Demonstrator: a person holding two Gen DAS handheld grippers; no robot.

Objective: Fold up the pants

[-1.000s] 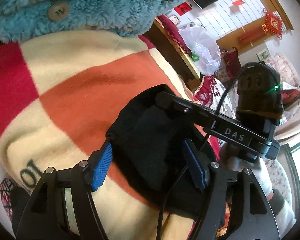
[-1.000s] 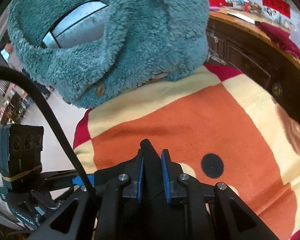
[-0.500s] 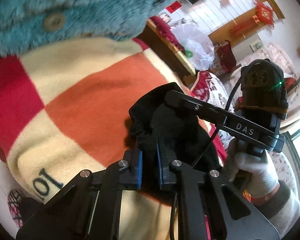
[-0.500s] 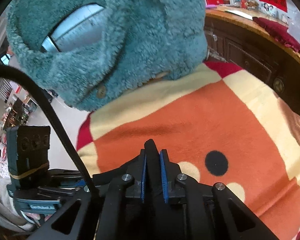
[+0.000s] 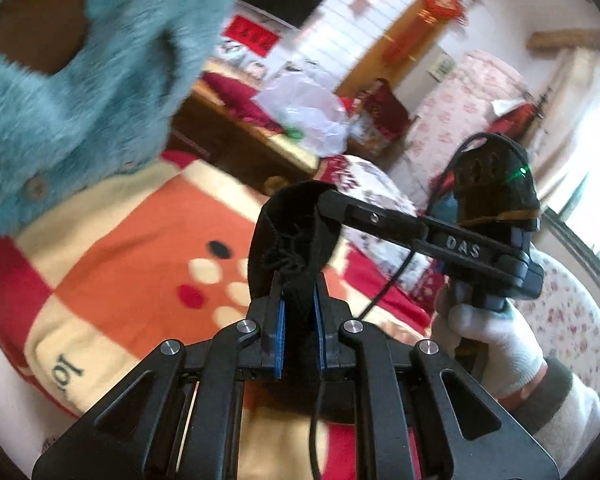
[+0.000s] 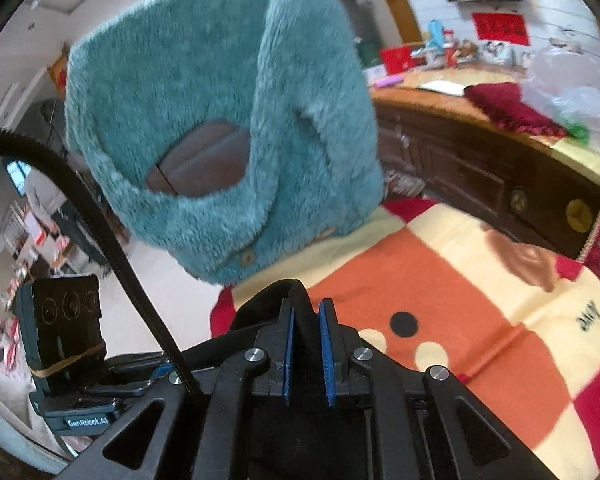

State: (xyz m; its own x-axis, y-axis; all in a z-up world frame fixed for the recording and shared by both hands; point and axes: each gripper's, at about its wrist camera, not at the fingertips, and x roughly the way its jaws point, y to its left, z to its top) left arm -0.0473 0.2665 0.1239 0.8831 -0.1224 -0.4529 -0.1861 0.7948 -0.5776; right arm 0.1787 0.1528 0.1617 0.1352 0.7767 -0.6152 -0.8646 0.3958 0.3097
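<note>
The black pants (image 5: 292,232) are held up off the checked blanket (image 5: 132,264) by both grippers. My left gripper (image 5: 298,320) is shut on a gathered edge of the black fabric. My right gripper (image 6: 306,332) is shut on another edge of the pants (image 6: 288,296); in the left wrist view its finger (image 5: 364,216) reaches into the same bunch from the right. Most of the pants hang below the fingers, hidden.
A fluffy teal garment (image 6: 220,120) hangs over the blanket's far end. A dark wooden cabinet (image 6: 480,160) with a plastic bag (image 5: 304,116) on top runs along the far side. A floral-covered sofa (image 5: 480,92) stands at the right.
My left gripper went from open to shut on the pants. Both grippers then lifted the fabric off the blanket, and the views tilted up toward the room.
</note>
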